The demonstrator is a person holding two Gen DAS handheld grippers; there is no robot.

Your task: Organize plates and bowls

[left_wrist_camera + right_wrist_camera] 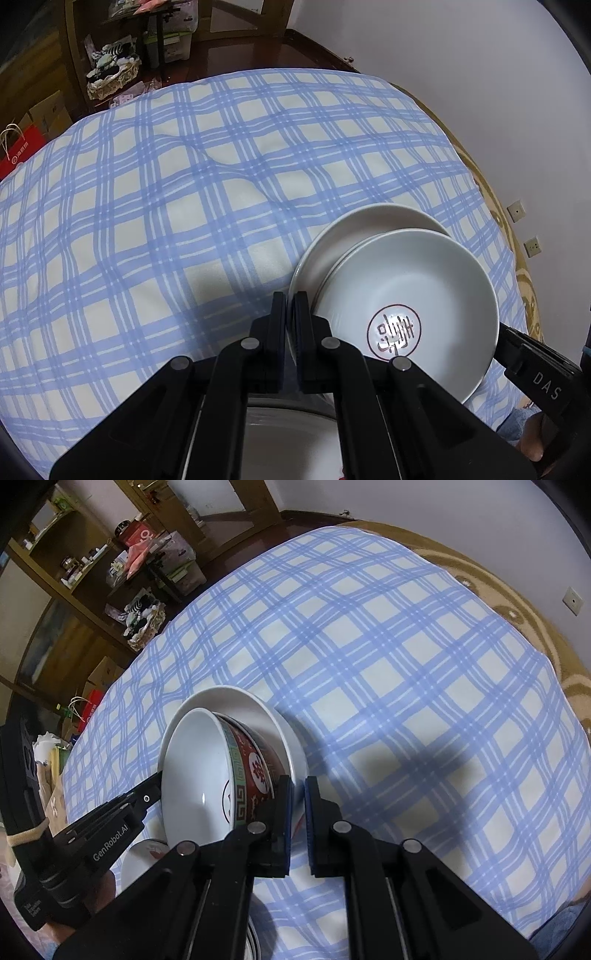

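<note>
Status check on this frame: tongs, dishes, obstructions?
Left tongs shut on white plate rim. Right tongs shut on opposite rim. Bowls stacked on plate. No obstruction visible on checked cloth.

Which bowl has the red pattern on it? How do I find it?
Look at the blue checked cloth over the table. On it sits a white plate with stacked bowls. The red patterned bowl is the top one, red and green outside with white symbols; the plate is plain white.

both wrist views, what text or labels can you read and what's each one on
"DAS": on the right tongs' black arm, left wrist view.
"GenRobot.AI": on the left tongs' black arm, right wrist view.
Red round seal in the bowl: characters not readable.
Red bag print, shelf box labels: too small.
</note>
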